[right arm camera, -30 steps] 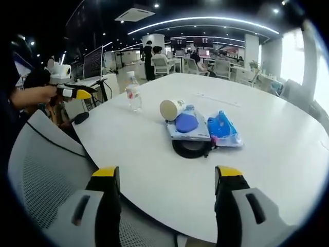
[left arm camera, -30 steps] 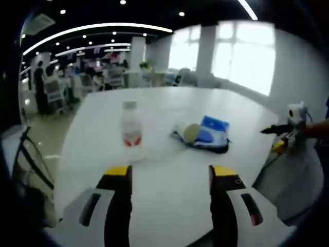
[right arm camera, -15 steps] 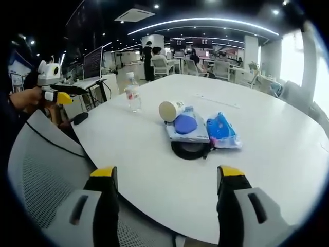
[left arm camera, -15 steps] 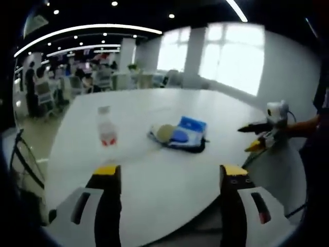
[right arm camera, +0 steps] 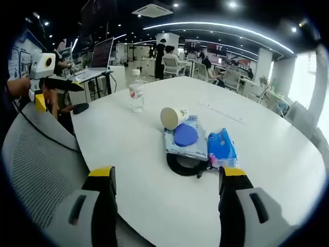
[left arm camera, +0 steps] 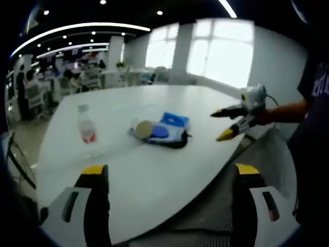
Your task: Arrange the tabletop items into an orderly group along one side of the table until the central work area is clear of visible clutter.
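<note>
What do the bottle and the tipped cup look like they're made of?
Bottle: clear plastic by the look, see-through body, white cap, red label. Cup: probably paper, with a matte, pale, opaque wall and a rolled rim; it lies on its side against the blue packs. Too small to be sure of either.

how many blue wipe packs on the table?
2. One wipe pack lies under the tipped paper cup, partly on the black ring; the other pack lies beside it. More could be hidden underneath.

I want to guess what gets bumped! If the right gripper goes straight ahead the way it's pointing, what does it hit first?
Probably the black ring, lying under the wipes packs in the middle of the white table. The right gripper is open and empty; depth is hard to judge.
</note>
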Motion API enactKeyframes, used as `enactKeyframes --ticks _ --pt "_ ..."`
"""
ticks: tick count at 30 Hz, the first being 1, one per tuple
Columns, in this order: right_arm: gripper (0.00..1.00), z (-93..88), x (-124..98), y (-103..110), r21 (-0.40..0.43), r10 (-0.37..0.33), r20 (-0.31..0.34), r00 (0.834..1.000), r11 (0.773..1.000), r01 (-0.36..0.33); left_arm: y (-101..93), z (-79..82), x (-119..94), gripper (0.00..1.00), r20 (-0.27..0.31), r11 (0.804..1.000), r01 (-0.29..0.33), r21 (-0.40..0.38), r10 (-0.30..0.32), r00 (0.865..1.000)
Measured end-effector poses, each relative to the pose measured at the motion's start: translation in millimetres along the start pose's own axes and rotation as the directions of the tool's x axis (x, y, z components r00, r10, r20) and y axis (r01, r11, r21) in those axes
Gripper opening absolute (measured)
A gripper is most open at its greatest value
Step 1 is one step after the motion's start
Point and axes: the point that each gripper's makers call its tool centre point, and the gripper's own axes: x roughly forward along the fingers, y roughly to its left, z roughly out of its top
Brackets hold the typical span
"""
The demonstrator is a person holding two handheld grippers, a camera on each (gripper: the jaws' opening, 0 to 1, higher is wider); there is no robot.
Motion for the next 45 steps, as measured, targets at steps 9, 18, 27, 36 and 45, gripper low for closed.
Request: enactKeyframes --ticks 9,18,27,36,45 --pt "0.82 21.6 28 -12 -0.158 0.032 0.000 0.999 0.987 -0.031 -17.3 3.4 3 1.00 0.046 0.999 0.004 0.034 -0.005 0.999" --pt "0.82 28.0 56 -25 -0.262 0.030 -0.010 1.000 0.965 -0.031 -31.4 -2.5 10 1.00 0.008 0.994 0.038 0.105 -0.039 0.999" --pt "0.82 45.0 78 -32 -0.296 0.043 0.011 0.999 0.954 -0.037 -16.1 4.7 10 0.99 0.044 0.998 -0.040 0.052 0.037 0.998" --pt "0.82 56.0 96 -33 -0.326 0.052 0.008 0.999 0.944 -0.047 -3.1 0.1 11 0.93 0.017 0.996 -0.088 0.034 0.088 0.996" --pt "0.80 71.7 115 -36 -0.337 0.051 0.032 0.998 0.941 -0.037 1.5 -2.7 10 0.91 0.008 0.994 -0.106 0.034 0.106 0.994"
